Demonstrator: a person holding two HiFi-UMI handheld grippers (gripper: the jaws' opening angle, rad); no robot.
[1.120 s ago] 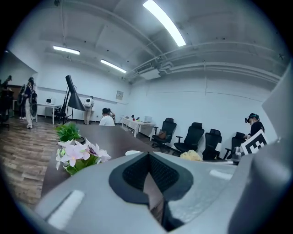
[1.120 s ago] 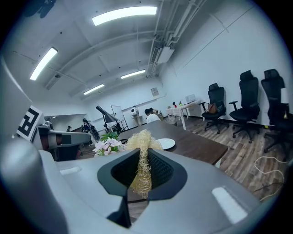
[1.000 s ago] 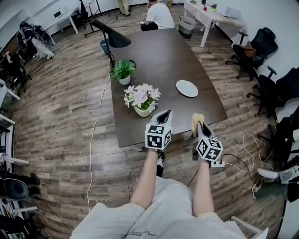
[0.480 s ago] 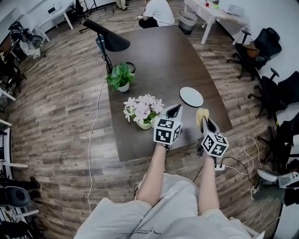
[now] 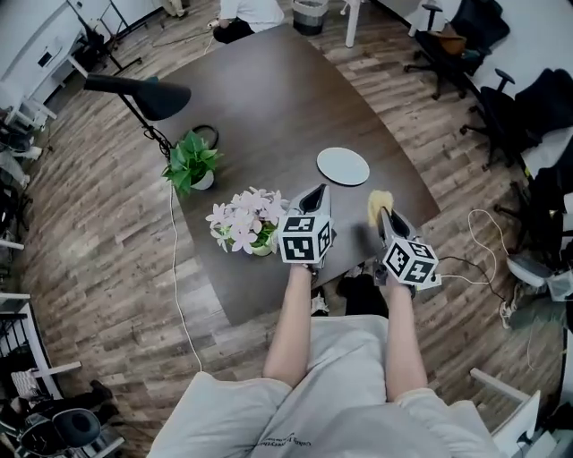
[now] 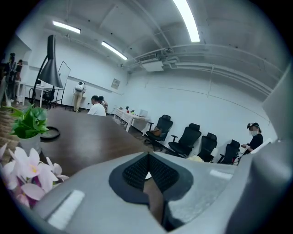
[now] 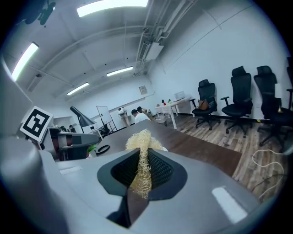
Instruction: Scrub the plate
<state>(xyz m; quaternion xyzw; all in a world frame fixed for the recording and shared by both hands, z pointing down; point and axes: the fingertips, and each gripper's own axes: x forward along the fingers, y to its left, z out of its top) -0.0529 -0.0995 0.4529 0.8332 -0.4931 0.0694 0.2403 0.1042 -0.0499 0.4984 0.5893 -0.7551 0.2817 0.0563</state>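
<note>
A white round plate [image 5: 343, 165] lies on the dark brown table [image 5: 269, 89] near its right front corner. My left gripper [image 5: 318, 191] hovers just short of the plate's near left side, its jaws shut with nothing between them [image 6: 147, 157]. My right gripper [image 5: 383, 215] is to the plate's near right, shut on a pale yellow fibrous scrubber [image 5: 380, 204]. In the right gripper view the scrubber [image 7: 142, 151] stands up between the pads, and a sliver of the plate [image 7: 163, 148] shows behind it.
A pot of pink flowers [image 5: 240, 224] stands just left of my left gripper, with a green plant [image 5: 191, 161] and a black lamp [image 5: 134, 94] further back. Office chairs [image 5: 528, 107] line the right side. A seated person [image 5: 240, 11] is at the table's far end. Cables lie on the floor [image 5: 483, 268].
Both grippers have moved forward over the table's front edge, closer to the plate. The scrubber has stayed in the right gripper. The head view has shifted.
</note>
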